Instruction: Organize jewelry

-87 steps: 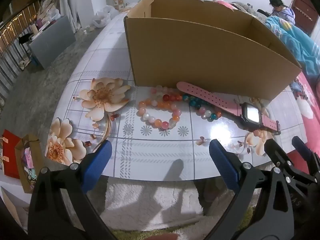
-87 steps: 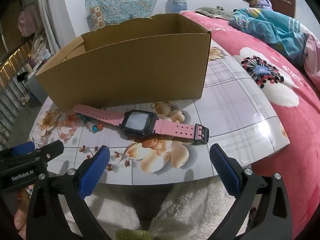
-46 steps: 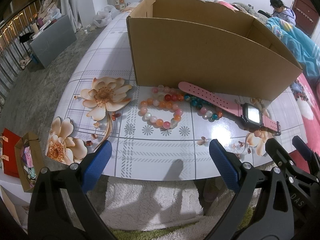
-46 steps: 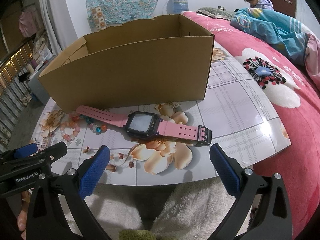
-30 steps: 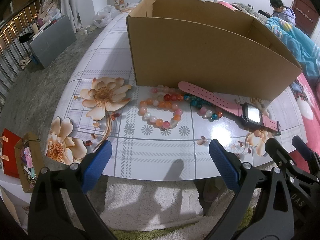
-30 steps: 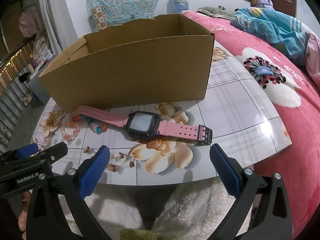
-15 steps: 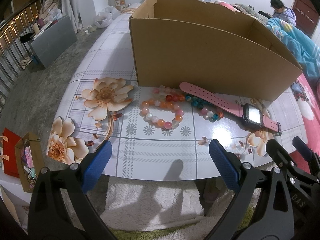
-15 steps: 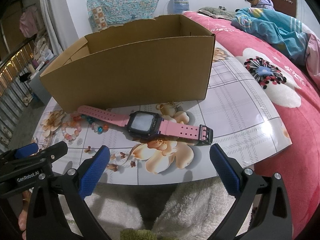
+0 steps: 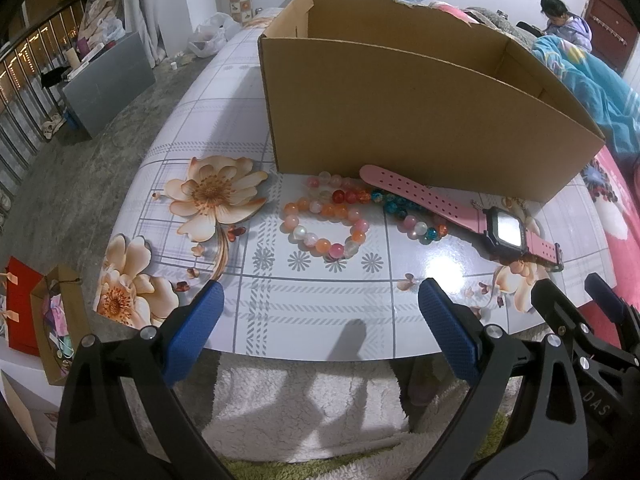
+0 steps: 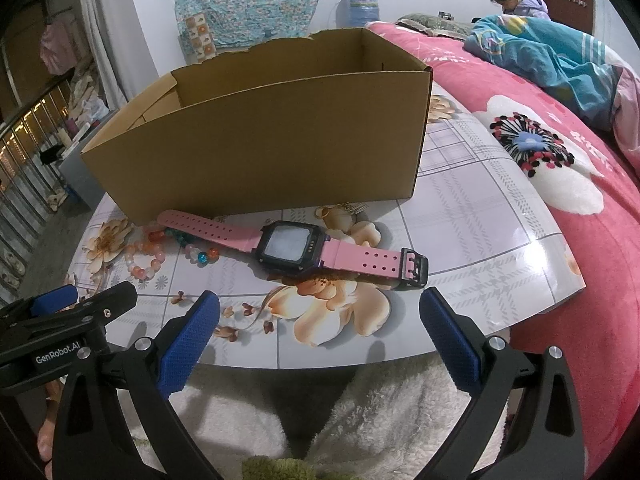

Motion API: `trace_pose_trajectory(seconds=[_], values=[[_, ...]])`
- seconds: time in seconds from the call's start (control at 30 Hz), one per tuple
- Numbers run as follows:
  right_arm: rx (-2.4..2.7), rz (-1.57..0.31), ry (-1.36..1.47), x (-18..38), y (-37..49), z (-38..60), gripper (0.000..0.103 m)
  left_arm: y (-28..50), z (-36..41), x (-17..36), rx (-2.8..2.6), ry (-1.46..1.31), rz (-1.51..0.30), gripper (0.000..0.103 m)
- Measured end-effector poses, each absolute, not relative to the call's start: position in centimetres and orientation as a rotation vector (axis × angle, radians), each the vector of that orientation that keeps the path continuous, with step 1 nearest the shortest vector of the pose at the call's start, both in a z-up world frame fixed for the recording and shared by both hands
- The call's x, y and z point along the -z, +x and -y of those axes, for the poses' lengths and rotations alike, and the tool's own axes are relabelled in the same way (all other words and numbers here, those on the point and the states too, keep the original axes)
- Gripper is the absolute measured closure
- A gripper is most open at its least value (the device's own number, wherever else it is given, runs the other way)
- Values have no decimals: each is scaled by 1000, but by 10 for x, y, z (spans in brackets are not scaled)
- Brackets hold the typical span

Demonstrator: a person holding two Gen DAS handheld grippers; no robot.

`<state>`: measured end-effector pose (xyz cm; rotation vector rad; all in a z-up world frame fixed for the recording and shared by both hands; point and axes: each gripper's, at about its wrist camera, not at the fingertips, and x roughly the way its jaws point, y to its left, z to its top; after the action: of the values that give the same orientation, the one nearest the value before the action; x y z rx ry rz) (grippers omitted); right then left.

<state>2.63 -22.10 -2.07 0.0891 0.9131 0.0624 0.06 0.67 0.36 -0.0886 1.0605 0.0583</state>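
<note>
A pink-strapped watch [image 10: 288, 246] with a black square face lies flat on the floral table, in front of an open cardboard box [image 10: 272, 136]. The same watch [image 9: 460, 210] shows at the right of the left wrist view, before the box [image 9: 420, 128]. A ring of orange, pink and white beads [image 9: 324, 224] lies left of the strap, and a string of teal and pink beads [image 9: 416, 222] runs under it. My left gripper [image 9: 320, 330] hangs open at the table's near edge, short of the beads. My right gripper [image 10: 320, 332] is open too, just short of the watch.
The glossy floral table [image 9: 280, 280] ends in a near edge with white fluffy cloth [image 9: 312, 408] below. A pink bed [image 10: 580, 208] with a blue blanket lies to the right, a person sitting far behind. Paper bags [image 9: 52, 320] stand on the floor at left.
Both grippers have edged slightly forward toward the table and stayed open. The watch, beads and box have not moved.
</note>
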Motion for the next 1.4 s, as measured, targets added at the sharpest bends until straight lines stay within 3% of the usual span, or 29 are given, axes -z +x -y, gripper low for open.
trace_pose_trajectory(seconds=[0.6, 0.8, 1.07, 1.27, 1.4], values=[[-188, -817, -4, 8, 26, 221, 6, 6, -30, -1, -26, -111, -1021, 9], [-365, -827, -123, 8, 50, 214, 26, 11, -32, -3, 46, -82, -957, 9], [-536, -945, -288, 30, 80, 201, 42, 6, -31, -3, 168, -149, -849, 8], [-564, -980, -427, 41, 82, 195, 43, 8, -36, 3, 231, -208, -828, 8], [-598, -1004, -469, 42, 84, 199, 53, 4, -26, 0, 229, -137, -784, 8]])
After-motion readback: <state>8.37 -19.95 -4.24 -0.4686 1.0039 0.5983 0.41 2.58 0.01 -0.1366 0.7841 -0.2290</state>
